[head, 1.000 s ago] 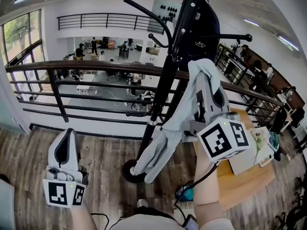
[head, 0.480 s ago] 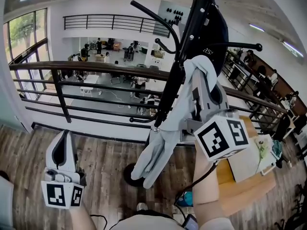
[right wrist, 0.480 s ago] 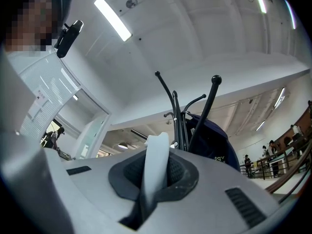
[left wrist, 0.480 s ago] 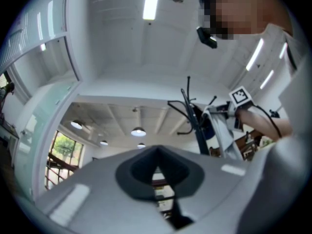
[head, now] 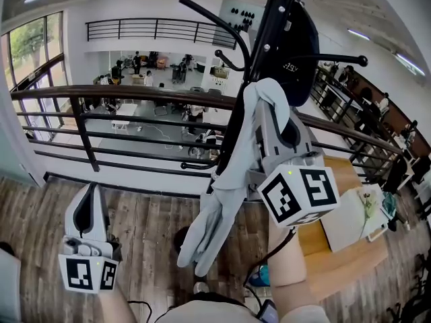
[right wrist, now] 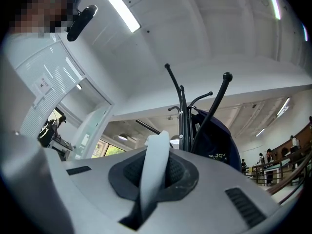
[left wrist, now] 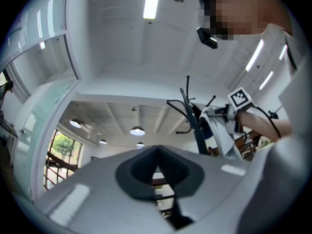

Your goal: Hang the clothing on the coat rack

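A pale grey garment (head: 225, 180) hangs down from my right gripper (head: 264, 98), which is raised in front of the black coat rack (head: 266, 29) and shut on the cloth's top edge. In the right gripper view the cloth (right wrist: 155, 169) sticks up between the jaws, with the rack's hooks (right wrist: 218, 99) just beyond. A dark navy garment (head: 296, 42) hangs on the rack's far side. My left gripper (head: 89, 204) sits low at the left, shut and empty. In the left gripper view the rack (left wrist: 191, 115) and the held cloth (left wrist: 220, 135) show at a distance.
A dark railing (head: 114, 96) runs behind the rack, with an open hall below it. The floor is wood planks (head: 145, 221). A wooden table (head: 350, 244) with papers stands at the lower right.
My right gripper has shifted left and slightly down with the grey garment, which now swings in front of the rack's pole. The left gripper has barely moved.
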### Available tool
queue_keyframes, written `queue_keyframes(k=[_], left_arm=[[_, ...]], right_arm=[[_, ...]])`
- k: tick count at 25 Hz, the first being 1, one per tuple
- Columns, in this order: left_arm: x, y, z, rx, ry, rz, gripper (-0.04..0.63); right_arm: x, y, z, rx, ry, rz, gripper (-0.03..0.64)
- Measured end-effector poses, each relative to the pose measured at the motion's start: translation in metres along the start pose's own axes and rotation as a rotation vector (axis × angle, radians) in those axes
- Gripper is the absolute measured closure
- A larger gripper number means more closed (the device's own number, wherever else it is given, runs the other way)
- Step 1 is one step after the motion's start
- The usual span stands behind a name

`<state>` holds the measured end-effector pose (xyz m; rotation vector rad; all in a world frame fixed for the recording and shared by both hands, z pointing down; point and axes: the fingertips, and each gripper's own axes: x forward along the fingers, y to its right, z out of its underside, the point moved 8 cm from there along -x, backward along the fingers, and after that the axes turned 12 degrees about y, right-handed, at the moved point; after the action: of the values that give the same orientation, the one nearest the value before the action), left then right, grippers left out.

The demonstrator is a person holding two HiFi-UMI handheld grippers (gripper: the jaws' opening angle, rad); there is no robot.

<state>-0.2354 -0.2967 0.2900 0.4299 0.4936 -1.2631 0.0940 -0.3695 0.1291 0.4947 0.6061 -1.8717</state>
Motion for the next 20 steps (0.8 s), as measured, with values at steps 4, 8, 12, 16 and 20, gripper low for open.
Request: queue_keyframes(k=[4, 8, 12, 16, 20], left_arm=[[-0.005, -0.003, 0.001, 0.000, -0.005, -0.007, 0.589], [-0.010, -0.005, -0.001, 0.005, -0.008, -0.014, 0.589], [-0.014, -0.008, -0.004, 0.011, -0.009, -0.021, 0.589], [-0.016, -0.010, -0.007, 0.017, -0.010, -0.027, 0.589], [-0.018, -0.010, -0.009, 0.020, -0.014, -0.030, 0.589]], right_arm=[[-0.002, -0.003, 0.008, -0.027, -0.023, 0.008, 0.611], [-0.003, -0.006, 0.017, -0.052, -0.052, 0.017, 0.610], [-0.002, -0.009, 0.025, -0.075, -0.082, 0.026, 0.610], [-0.001, -0.006, 0.033, -0.071, -0.109, 0.043, 0.611], [-0.001, -0.004, 0.040, -0.066, -0.127, 0.052, 0.611]])
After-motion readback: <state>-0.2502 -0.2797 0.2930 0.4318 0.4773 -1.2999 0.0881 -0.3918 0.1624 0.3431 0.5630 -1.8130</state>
